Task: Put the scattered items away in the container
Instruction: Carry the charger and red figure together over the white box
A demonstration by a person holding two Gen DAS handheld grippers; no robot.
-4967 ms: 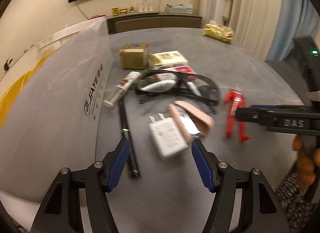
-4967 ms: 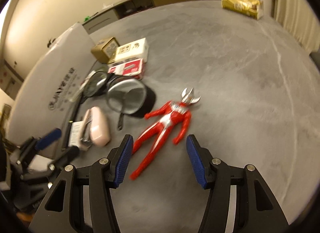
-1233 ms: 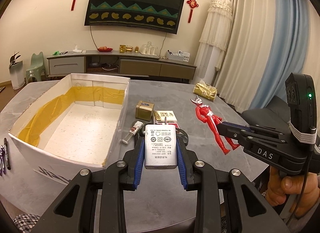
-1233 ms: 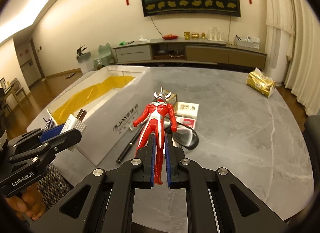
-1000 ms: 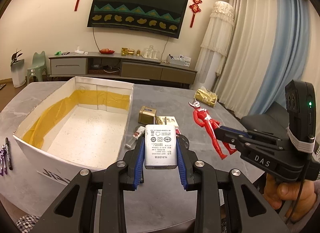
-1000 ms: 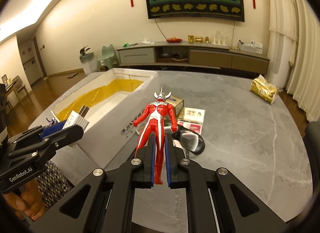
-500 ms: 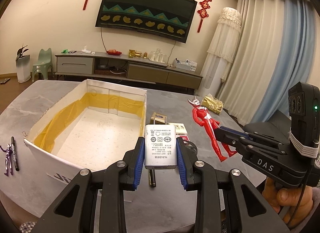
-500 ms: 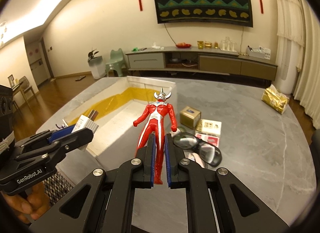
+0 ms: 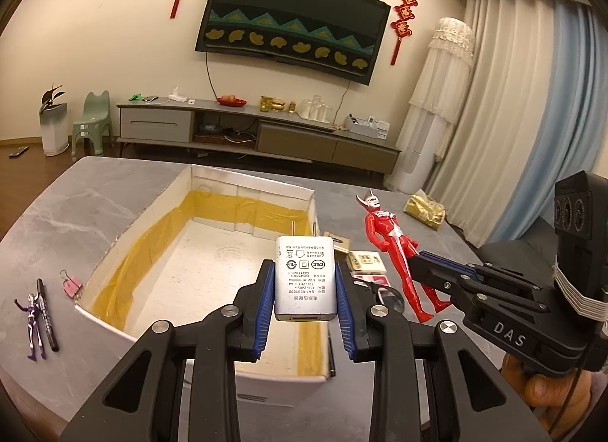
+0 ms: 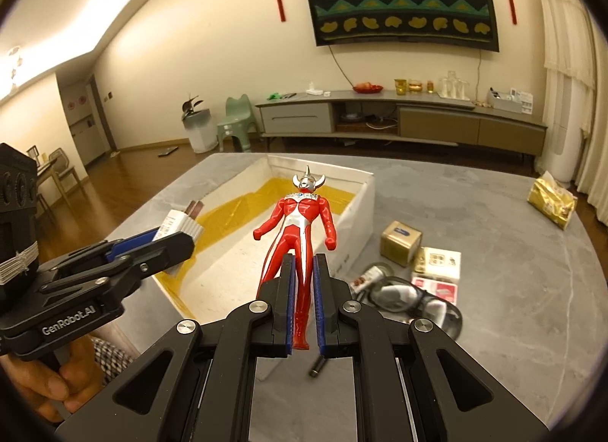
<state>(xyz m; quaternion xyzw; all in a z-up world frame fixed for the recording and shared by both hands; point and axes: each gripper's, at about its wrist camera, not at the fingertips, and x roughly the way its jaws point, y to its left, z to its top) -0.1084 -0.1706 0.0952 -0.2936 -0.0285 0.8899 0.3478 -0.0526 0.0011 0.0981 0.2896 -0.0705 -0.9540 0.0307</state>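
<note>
A white cardboard box [image 9: 250, 183] with yellow tape lining stands open on the grey table. Above its near right corner my left gripper [image 9: 305, 290] is shut on a white charger [image 9: 306, 271], prongs pointing away. The right wrist view shows this charger [image 10: 178, 223] over the box's left wall. My right gripper [image 10: 304, 297] is shut on the legs of a red and silver toy figure [image 10: 300, 221], held over the box [image 10: 357, 210] near its right wall. In the left wrist view the red figure [image 9: 391, 237] and the right gripper [image 9: 421, 263] are to the right.
Right of the box lie safety goggles [image 10: 414, 299], a gold tin [image 10: 399, 244], a white card box [image 10: 437, 263], a small tube [image 10: 366, 277] and a black pen [image 10: 317, 368]. A gold packet [image 10: 551, 202] lies far right. Left of the box are a purple figure [image 9: 34, 324], a marker [image 9: 47, 313] and a pink clip [image 9: 70, 284].
Five seconds ago both grippers were open over the charger and figure on the table. Both now hold them lifted, and over the last second they have moved left over the box.
</note>
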